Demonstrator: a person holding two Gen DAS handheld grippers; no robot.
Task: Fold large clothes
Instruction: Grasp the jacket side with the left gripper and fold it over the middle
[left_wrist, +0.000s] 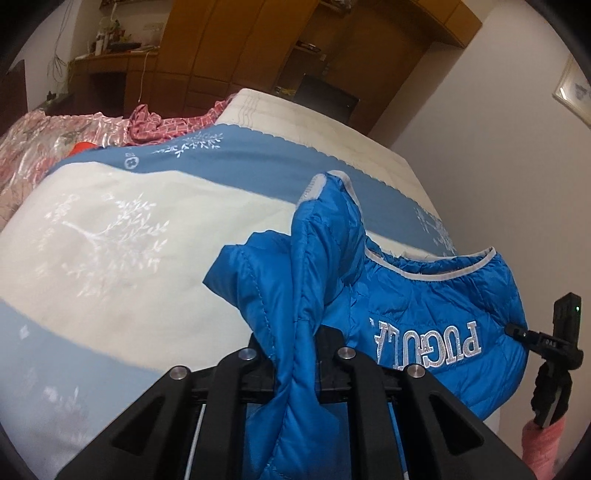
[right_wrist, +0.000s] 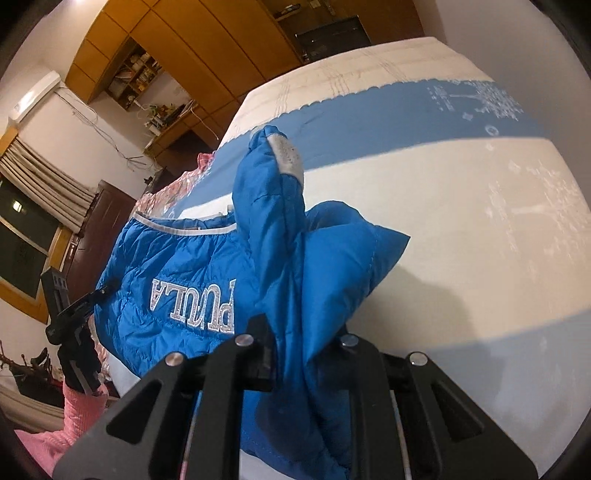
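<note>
While the left gripper (left_wrist: 295, 373) and right gripper (right_wrist: 308, 365) each clamp the puffy blue quilted jacket (left_wrist: 406, 295) above the blue-and-white bedspread (left_wrist: 110, 240), slippery fabric could slide free; the grip looks shallow.

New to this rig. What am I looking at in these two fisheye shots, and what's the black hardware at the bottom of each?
There is no robot arm here. A person carries a hand-held gripper in each hand, and each has a fisheye camera looking forward along its two fingers.

The black hardware at the bottom of the left wrist view is the left hand-held gripper; in the right wrist view it is the right hand-held gripper. Each view also catches the other gripper at its edge, above a pink sleeve.

Both are shut on folds of a blue puffer jacket, lettered in silver, which hangs between them. Below is a bed with a white and blue bedspread. Wooden cupboards stand behind.
</note>
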